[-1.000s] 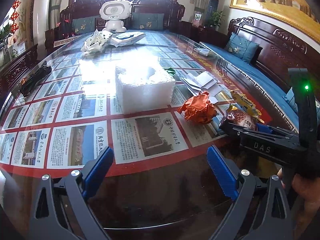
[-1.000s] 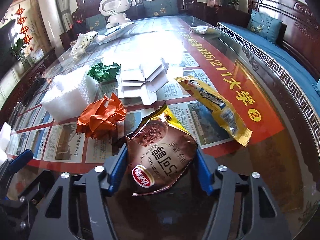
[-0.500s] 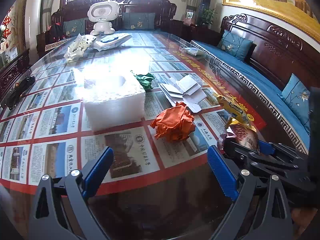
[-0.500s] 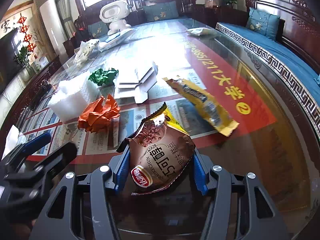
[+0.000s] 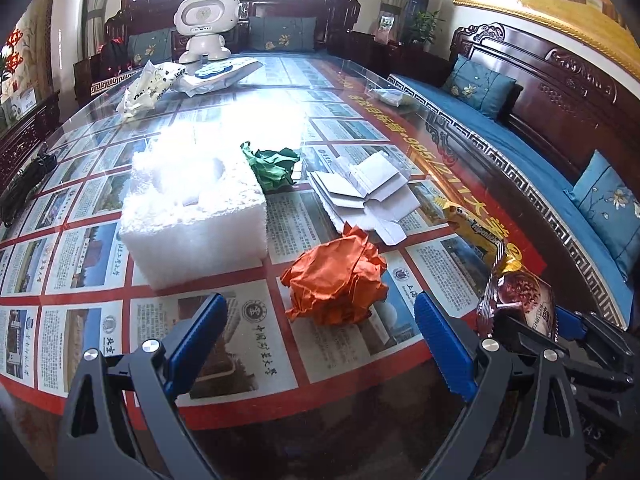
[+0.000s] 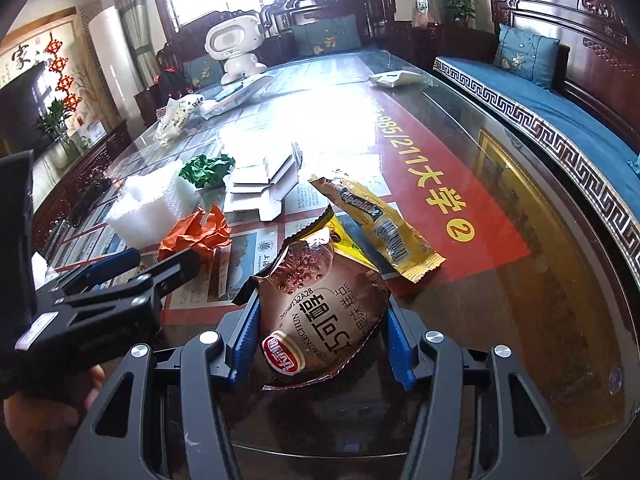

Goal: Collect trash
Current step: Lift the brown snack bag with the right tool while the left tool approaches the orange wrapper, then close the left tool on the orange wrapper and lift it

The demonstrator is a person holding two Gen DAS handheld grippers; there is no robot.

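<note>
Brown snack wrapper point(image 6: 320, 312) sits clamped in the right tongs point(image 6: 320, 344), while the left tongs point(image 5: 320, 344) gape wide near the orange paper wad point(image 5: 336, 280).

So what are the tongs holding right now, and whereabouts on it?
The right tongs grip the brown snack wrapper by its two side edges, near the bottom. The left tongs are open and hold nothing.

Left wrist view low over the glass table point(image 5: 360, 432), facing down its length, right wrist view alongside, close to the surface, both sharing the orange paper ball point(image 5: 336, 280) point(image 6: 196, 234).
</note>
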